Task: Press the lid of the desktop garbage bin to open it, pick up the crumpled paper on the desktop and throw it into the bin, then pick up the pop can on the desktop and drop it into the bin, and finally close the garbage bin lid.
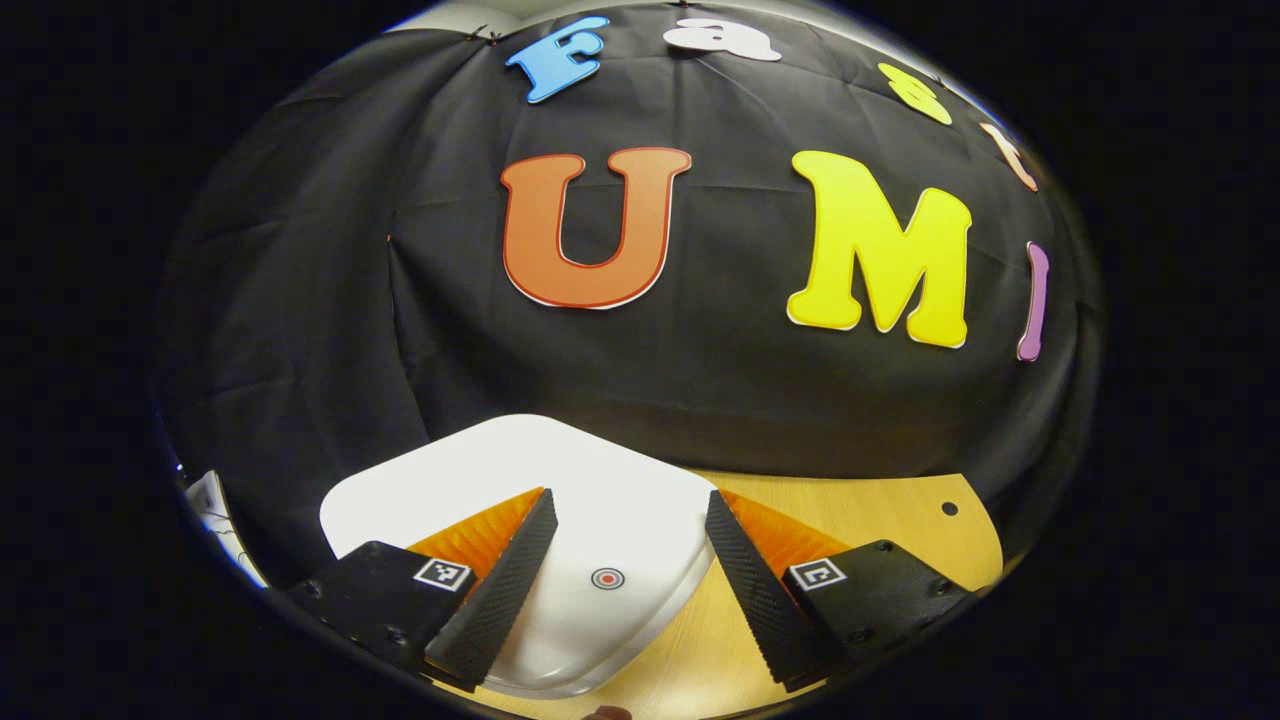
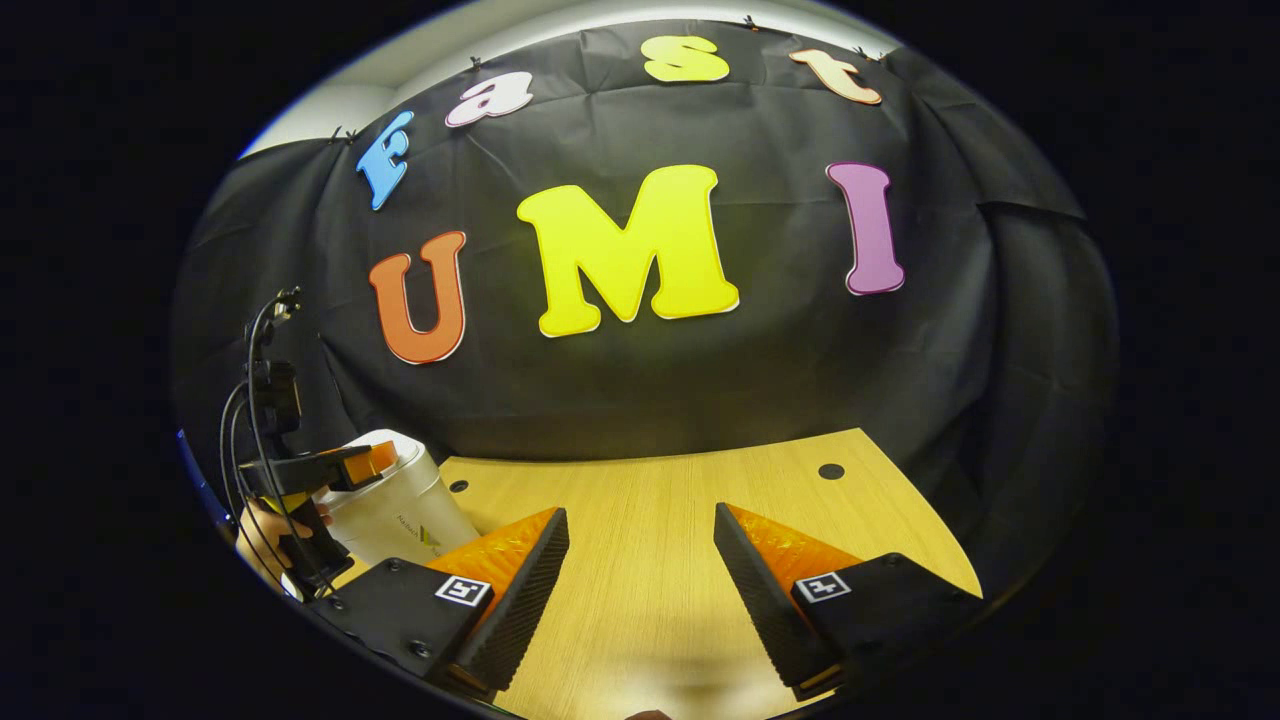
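In the left gripper view, the left gripper (image 1: 630,570) hangs just above the garbage bin's white lid (image 1: 500,470), its two fingers spread wide with nothing between them. The lid lies flat and closed, and a small round red-and-dark mark (image 1: 607,578) on it sits in the gap between the fingers, nearer the left one. Whether either fingertip actually touches the lid is hard to judge from this angle. To the right of the lid the wooden bench (image 1: 880,510) shows, with a small dark hole (image 1: 949,509) near its far edge.

In the right gripper view, the right gripper (image 2: 640,585) is held over bare bench (image 2: 650,500), also released, fingers apart and holding nothing. Far off at the left of this view stands the white garbage bin (image 2: 395,510), upright near the bench's back corner, with the left gripper (image 2: 350,465) poised at its top and a hand (image 2: 262,540) gripping the handle below it. Black cables (image 2: 250,400) loop up from that gripper. Two dark holes (image 2: 831,470) mark the bench near the back.
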### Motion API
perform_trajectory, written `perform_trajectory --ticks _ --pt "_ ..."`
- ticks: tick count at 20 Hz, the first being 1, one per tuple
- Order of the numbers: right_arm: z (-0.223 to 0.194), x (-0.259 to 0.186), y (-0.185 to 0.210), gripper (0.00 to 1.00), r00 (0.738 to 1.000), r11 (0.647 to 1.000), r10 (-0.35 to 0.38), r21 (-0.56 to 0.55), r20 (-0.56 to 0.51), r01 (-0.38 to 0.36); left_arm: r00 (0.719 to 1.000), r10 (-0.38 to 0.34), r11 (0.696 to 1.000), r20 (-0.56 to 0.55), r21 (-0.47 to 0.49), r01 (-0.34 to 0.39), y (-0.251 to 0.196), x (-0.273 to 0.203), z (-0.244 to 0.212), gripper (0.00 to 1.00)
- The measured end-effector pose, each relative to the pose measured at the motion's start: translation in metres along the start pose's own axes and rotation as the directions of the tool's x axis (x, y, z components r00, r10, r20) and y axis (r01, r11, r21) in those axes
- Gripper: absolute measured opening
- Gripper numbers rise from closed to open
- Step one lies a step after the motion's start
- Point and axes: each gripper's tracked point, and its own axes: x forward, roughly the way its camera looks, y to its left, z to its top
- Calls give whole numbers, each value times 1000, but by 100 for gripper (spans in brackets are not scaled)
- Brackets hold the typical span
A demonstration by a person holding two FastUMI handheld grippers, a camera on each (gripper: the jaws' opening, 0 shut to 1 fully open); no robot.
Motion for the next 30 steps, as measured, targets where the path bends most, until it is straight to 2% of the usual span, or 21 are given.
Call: perform_trajectory --ticks 4,7,10,13,16,21,24,30 --pt "-2 -2 -3 94 1000 1000 4 9 -3 -4 998 -3 1000 69 31 1 1 4 1 100" --pt "-5 -2 1 94 1000 1000 21 21 -14 -21 995 -8 1000 96 28 6 0 6 -1 100" --pt "-5 -3 5 94 999 999 33 11 -15 -33 993 -16 998 114 66 8 0 5 4 100" --pt "0 -5 3 94 1000 1000 25 -14 -3 -25 996 -2 998 87 62 -4 1 1 5 98" --pt "8 -9 -4 94 1000 999 -2 -37 30 3 991 -4 999 133 53 -3 -4 -7 21 98" --pt "10 -9 -18 95 997 998 -53 -40 48 54 974 -92 995 207 48 84 -37 -45 40 98" --pt "13 -11 -23 95 995 996 -72 -47 72 75 962 -134 991 239 43 127 -52 -69 35 98" --pt "16 -15 -21 92 991 993 -84 -72 105 92 949 -177 983 263 95 157 -73 -102 24 98"
